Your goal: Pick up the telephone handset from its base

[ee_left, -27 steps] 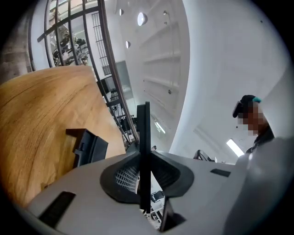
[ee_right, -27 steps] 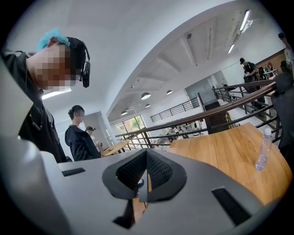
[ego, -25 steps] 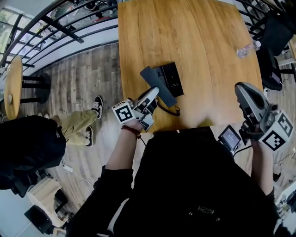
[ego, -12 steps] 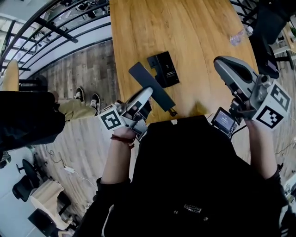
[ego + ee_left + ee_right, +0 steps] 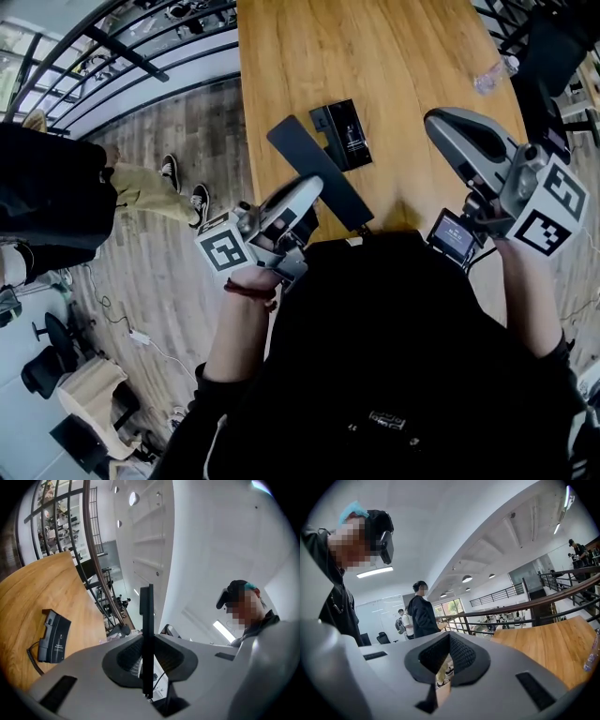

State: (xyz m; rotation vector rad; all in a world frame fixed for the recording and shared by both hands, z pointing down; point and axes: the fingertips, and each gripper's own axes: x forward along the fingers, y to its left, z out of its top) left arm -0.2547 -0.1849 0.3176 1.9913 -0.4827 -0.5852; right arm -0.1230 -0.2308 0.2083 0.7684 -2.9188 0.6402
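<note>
Left claw point(image 5: 309, 190) clamps the handset point(image 5: 302, 150) edge-on, apart from its base point(image 5: 345, 134).

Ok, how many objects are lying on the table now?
2: the phone base mid-table, a plastic bottle at the right edge. The handset is up in the left gripper. The right gripper may hide more.

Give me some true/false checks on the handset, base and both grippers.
1. The handset is clamped in the left gripper's jaws. True.
2. The handset rests on the base. False: it is held clear of the base, which sits alone.
3. The right gripper holds the bottle. False: its jaws are together with nothing between them, and the bottle lies near the table's far right edge.
4. The base sits on the wooden table. True.
</note>
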